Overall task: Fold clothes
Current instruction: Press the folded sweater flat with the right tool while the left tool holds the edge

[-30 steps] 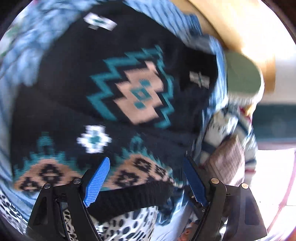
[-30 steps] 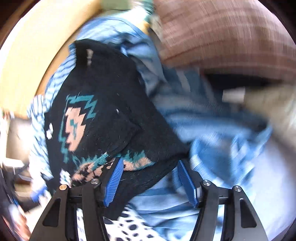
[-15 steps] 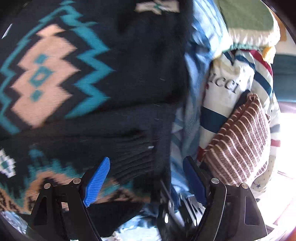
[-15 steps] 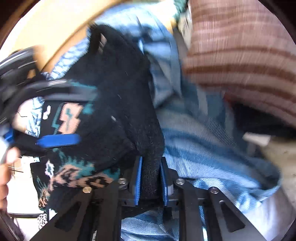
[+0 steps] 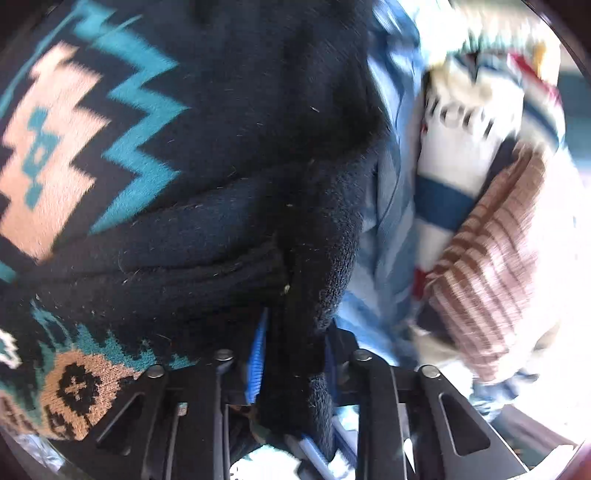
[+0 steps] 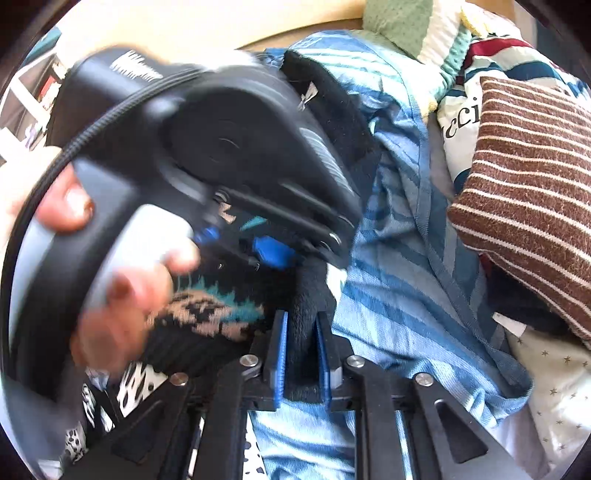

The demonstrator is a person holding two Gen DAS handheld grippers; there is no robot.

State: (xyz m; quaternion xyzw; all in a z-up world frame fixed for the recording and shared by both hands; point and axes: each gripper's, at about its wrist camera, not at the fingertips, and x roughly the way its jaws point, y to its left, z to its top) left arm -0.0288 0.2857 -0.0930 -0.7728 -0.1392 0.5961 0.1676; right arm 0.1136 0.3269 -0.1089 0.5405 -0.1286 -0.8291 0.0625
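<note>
A black knit sweater [image 5: 229, 122] with teal and peach zigzag patterns fills most of the left wrist view. My left gripper [image 5: 293, 354] is shut on a thick black fold of its edge. My right gripper [image 6: 301, 347] is shut on another black fold of the same sweater [image 6: 207, 314]. In the right wrist view the left gripper [image 6: 273, 254] and the hand holding it sit close in front, just above and left of the right gripper. The sweater lies on a blue striped garment [image 6: 399, 280].
A brown striped folded cloth [image 6: 528, 184] and a white, navy and red striped garment [image 5: 454, 155] lie to the right. A green and white pillow [image 6: 413, 26] is at the back by a wooden edge. Leopard-print fabric [image 6: 129, 387] lies at lower left.
My left gripper has closed on the sweater's edge; it was open half a second ago. My right gripper closed earlier and still holds. The two grippers have come close together.
</note>
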